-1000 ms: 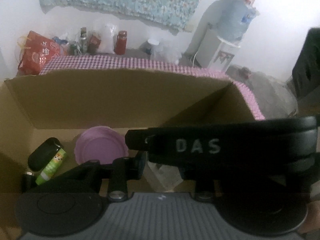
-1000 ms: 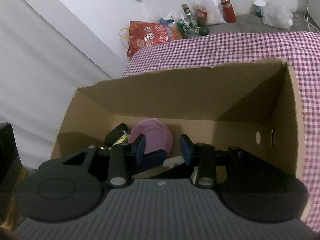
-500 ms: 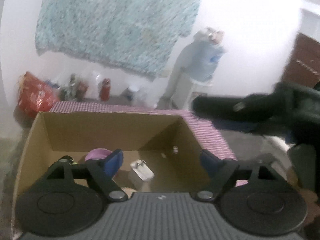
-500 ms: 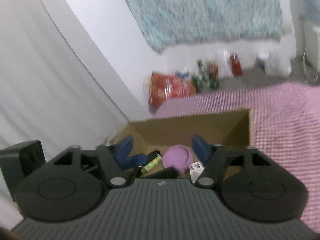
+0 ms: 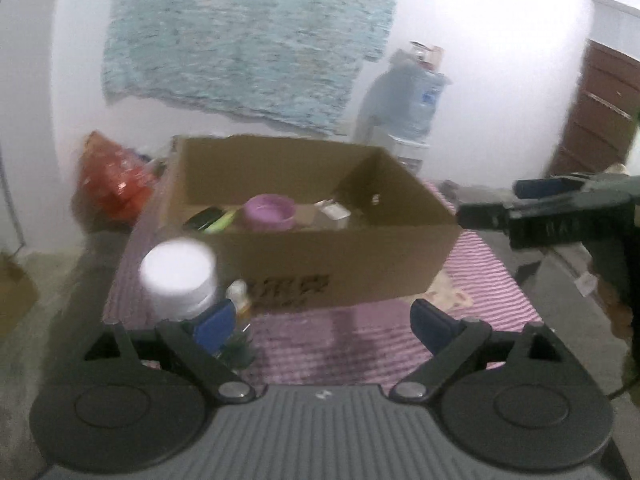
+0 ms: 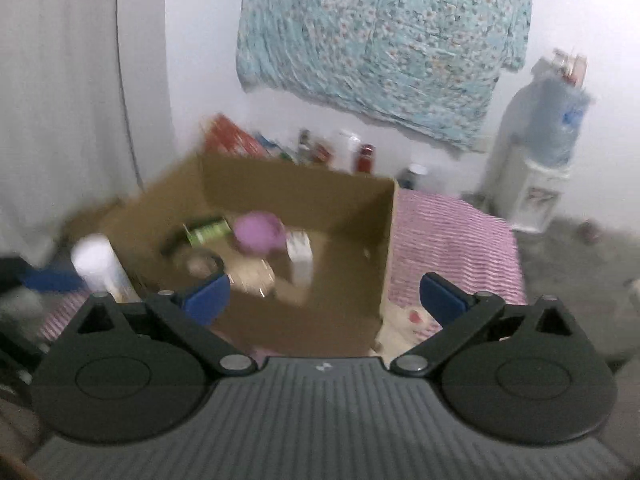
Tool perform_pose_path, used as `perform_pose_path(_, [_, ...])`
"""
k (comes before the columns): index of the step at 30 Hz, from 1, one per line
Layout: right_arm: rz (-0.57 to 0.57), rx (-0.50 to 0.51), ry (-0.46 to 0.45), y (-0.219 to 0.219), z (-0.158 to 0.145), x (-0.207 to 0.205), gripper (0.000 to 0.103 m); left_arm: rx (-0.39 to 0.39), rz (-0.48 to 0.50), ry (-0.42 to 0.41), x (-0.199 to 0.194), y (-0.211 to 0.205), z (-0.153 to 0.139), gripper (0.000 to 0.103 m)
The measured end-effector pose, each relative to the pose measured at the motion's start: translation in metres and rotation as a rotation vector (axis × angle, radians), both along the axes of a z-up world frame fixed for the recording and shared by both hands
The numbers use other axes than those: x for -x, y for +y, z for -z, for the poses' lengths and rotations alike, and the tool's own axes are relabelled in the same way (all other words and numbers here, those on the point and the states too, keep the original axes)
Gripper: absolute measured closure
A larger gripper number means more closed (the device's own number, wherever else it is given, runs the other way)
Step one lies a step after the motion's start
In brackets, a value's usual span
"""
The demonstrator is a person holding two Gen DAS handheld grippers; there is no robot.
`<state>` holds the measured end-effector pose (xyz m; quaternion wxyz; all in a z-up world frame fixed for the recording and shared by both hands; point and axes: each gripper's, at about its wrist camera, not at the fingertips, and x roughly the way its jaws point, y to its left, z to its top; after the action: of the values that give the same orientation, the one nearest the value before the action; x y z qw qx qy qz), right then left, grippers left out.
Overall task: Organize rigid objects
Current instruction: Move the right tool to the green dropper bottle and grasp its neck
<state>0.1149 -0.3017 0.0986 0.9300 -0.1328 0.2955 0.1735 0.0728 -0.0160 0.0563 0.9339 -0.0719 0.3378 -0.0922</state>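
The cardboard box [image 5: 308, 236] sits on the checked tablecloth [image 5: 472, 276], long axis across the left wrist view, open side up. Inside lie a purple bowl [image 5: 269, 213], a green tube [image 6: 208, 232] and a white carton [image 6: 300, 246]. Both claws have just been opening and have backed out of the box: left gripper [image 5: 320, 322] and right gripper [image 6: 325, 295] stand released, nothing between the pads. That deposit appears complete. The white jar [image 5: 179, 278], upright near the box's front left corner, is the likely next pick.
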Motion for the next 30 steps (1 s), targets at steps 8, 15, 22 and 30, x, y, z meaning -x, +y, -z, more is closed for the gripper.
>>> perform_pose_path(8, [-0.122, -0.094, 0.019, 0.056, 0.010, 0.020, 0.001, -0.024, -0.080, -0.018, 0.006, 0.018, 0.030, 0.009])
perform_pose_path(15, [-0.229, -0.269, 0.156, 0.092, 0.032, 0.011, 0.001, -0.106, -0.101, 0.011, -0.008, 0.019, 0.062, 0.037])
perform_pose_path(22, [-0.293, -0.298, 0.236, 0.129, 0.068, -0.004, 0.002, -0.108, -0.118, 0.024, -0.019, 0.025, 0.080, 0.055])
perform_pose_path(30, [-0.320, -0.312, 0.299, 0.154, 0.093, -0.025, 0.032, -0.089, -0.119, 0.037, -0.028, 0.027, 0.091, 0.060])
